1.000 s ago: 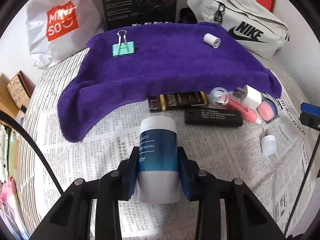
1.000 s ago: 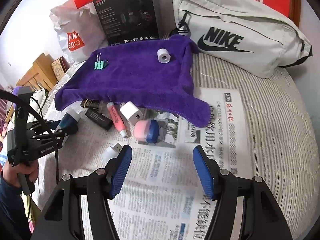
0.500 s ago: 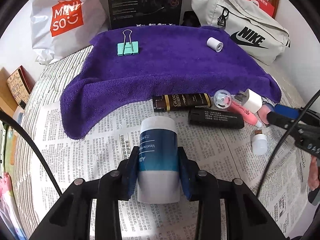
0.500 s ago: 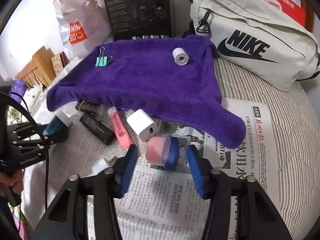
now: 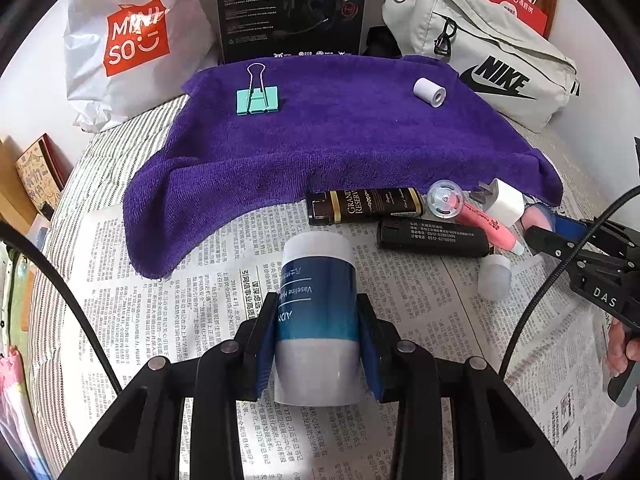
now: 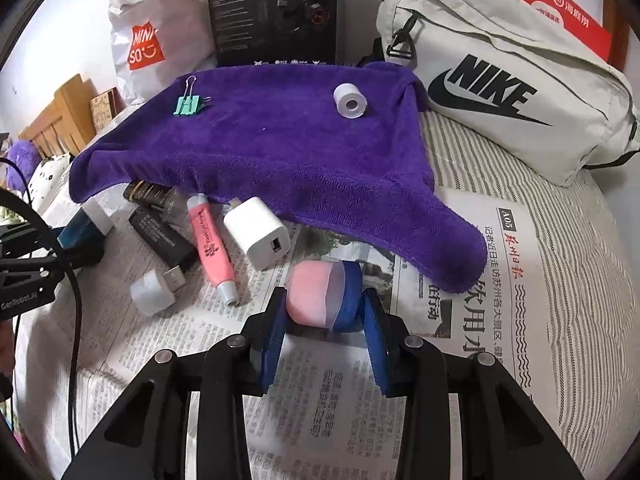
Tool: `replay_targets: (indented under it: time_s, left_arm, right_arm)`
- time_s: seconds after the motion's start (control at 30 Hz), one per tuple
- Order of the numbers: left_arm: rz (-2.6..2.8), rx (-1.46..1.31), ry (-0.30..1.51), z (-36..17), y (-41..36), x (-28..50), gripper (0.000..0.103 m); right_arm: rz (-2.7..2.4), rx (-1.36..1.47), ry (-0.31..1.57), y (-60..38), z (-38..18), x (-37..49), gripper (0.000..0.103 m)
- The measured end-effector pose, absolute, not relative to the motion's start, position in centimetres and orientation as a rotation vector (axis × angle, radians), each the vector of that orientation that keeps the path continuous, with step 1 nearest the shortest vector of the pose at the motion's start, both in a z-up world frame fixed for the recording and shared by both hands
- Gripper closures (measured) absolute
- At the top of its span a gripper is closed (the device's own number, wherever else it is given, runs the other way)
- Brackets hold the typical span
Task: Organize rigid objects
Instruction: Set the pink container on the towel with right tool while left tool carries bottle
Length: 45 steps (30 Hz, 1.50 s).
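My left gripper is shut on a white and blue Vaseline jar above the newspaper. My right gripper is closed around a pink and blue capsule-shaped object lying on the newspaper by the towel's corner. A purple towel carries a green binder clip and a white tape roll. In front of the towel lie a brown tube, a black bar, a pink tube, a white charger and a small white USB plug.
A grey Nike bag, a black box and a white Miniso bag stand behind the towel. Newspaper covers the striped bed. Wooden furniture is at the left.
My right gripper moved forward to the pink and blue object and closed its fingers around it. My left gripper kept the jar and shifted slightly.
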<state>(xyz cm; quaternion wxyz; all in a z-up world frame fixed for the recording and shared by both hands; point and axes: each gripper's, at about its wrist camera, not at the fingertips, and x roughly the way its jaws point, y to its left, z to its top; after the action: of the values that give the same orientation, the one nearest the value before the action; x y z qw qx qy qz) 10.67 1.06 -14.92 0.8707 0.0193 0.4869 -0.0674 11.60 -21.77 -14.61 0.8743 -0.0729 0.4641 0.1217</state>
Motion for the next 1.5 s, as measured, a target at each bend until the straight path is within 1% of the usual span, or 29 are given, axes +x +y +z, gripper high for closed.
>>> replay_targets:
  time_s: [0.33, 0.8, 0.97, 1.5]
  left_arm:
    - [-0.124, 0.033, 1.007, -15.0, 0.9, 10.6, 0.068]
    - [-0.132, -0.008, 1.0, -14.8, 1.3, 10.6, 0.069]
    - [-0.151, -0.065, 1.021, -14.5, 2.0, 10.4, 0.069]
    - [-0.126, -0.072, 0.994, -11.6, 3.2, 9.6, 0.069]
  right_arm:
    - [0.241, -0.144, 0.931, -21.6, -14.9, 11.9, 0.066]
    - [0.258, -0.127, 0.979, -22.1, -14.7, 11.9, 0.066]
    - [0.257, -0.097, 0.993, -22.8, -13.8, 11.9, 0.066]
    - [0.291, -0.059, 0.941, -23.3, -10.0, 11.6, 0.066]
